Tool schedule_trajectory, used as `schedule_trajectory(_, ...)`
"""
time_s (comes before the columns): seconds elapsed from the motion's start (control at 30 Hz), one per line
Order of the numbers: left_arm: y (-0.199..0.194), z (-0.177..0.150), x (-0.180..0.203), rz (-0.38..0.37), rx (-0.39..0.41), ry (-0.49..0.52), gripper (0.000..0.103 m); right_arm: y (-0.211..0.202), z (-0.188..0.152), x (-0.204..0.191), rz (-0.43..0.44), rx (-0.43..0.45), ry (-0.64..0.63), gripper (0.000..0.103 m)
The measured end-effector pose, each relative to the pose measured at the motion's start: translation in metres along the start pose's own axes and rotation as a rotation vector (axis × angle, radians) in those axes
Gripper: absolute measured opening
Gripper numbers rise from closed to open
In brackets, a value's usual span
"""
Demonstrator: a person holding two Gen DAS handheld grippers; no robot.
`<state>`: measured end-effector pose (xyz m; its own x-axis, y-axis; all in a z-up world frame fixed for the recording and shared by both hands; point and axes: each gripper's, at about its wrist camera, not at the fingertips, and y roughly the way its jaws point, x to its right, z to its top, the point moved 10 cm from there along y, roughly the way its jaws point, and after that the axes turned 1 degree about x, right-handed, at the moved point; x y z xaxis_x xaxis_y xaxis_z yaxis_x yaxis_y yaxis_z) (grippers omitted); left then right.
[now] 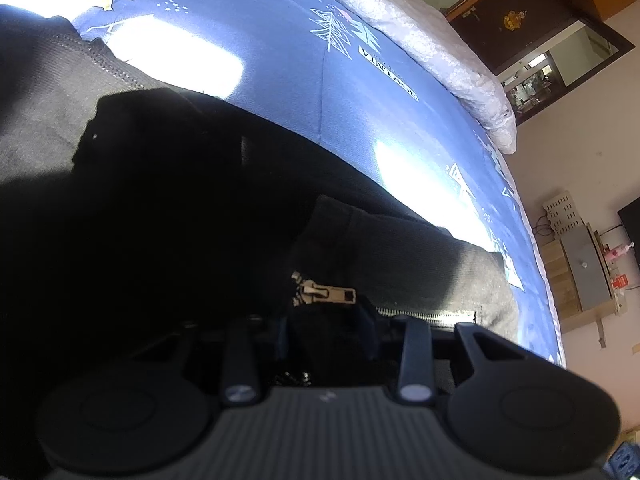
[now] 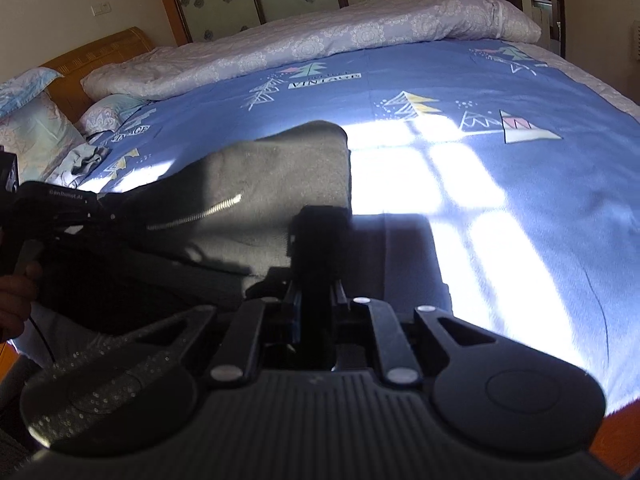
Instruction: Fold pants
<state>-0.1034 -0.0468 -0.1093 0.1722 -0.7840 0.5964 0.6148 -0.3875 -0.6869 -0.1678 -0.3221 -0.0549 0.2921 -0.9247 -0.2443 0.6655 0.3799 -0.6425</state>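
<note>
The near part of the pants [image 1: 168, 208] lay in deep shadow in the left wrist view, so folds and seams there could not be made out. The garment was dark, finely woven cloth, and it rested on the bed [image 2: 500, 208] at its near left side. A metal zipper pull [image 1: 326, 294] and a line of silver zipper teeth [image 1: 428, 314] showed just beyond the left hand-held gripper [image 1: 330, 326]. Its fingers stood at a narrow gap with a bunch of the dark fabric clamped between them; the fingertips themselves were lost in the black cloth.

In the right wrist view, the right hand-held gripper [image 2: 316, 240] stood at the near right edge of the pants, its jaws drawn close together. Its black fingertips merged with the shadowed cloth, so a grip on the fabric could not be confirmed. A slanted pocket zipper [image 2: 196, 212] crossed the lit grey area of the garment. At the left frame edge, a person's hand [image 2: 16, 300] was cut off, holding the other tool's handle.

The bed sheet was smooth blue cloth printed with geometric trees, with bright window light overexposing patches of it. A quilted pale lavender comforter [image 2: 320, 40] lay rolled along the far side.
</note>
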Motion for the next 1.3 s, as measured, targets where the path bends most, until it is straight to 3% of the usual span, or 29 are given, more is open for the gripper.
schedule_trajectory(0.13, -0.003, -0.001, 0.001, 0.004, -0.002, 0.009, 0.033, 0.011, -0.006, 0.018, 0.028, -0.016, 0.136, 0.020)
schedule_trajectory(0.2, -0.008, -0.002, 0.000, 0.002, -0.006, 0.014, 0.035, 0.010, -0.003, 0.021, -0.002, -0.014, 0.138, 0.037)
schedule_trajectory(0.27, -0.017, -0.004, -0.004, 0.001, -0.005, 0.010, 0.036, 0.004, 0.000, 0.022, -0.027, 0.005, 0.156, 0.040)
schedule_trajectory(0.47, -0.067, -0.018, -0.019, -0.046, 0.049, 0.054, 0.040, -0.027, 0.014, 0.008, -0.082, 0.114, 0.174, 0.041)
schedule_trajectory(0.6, -0.105, -0.031, -0.042, -0.088, 0.095, 0.021, 0.043, -0.035, 0.020, -0.015, -0.051, 0.156, 0.159, 0.041)
schedule_trajectory(0.73, -0.132, -0.039, -0.069, -0.065, 0.148, -0.033, 0.047, -0.019, 0.013, -0.051, -0.002, 0.119, 0.095, 0.041)
schedule_trajectory(0.93, -0.149, -0.021, -0.083, -0.041, 0.221, -0.107, 0.048, 0.009, -0.007, -0.096, 0.039, 0.060, 0.033, 0.040)
schedule_trajectory(1.1, -0.138, -0.024, -0.088, 0.066, 0.189, -0.059, 0.048, 0.021, -0.030, -0.100, -0.001, 0.001, 0.004, 0.040)
schedule_trajectory(1.3, -0.135, -0.027, -0.083, 0.094, 0.178, -0.021, 0.048, 0.014, -0.029, -0.094, -0.004, 0.020, 0.049, 0.040)
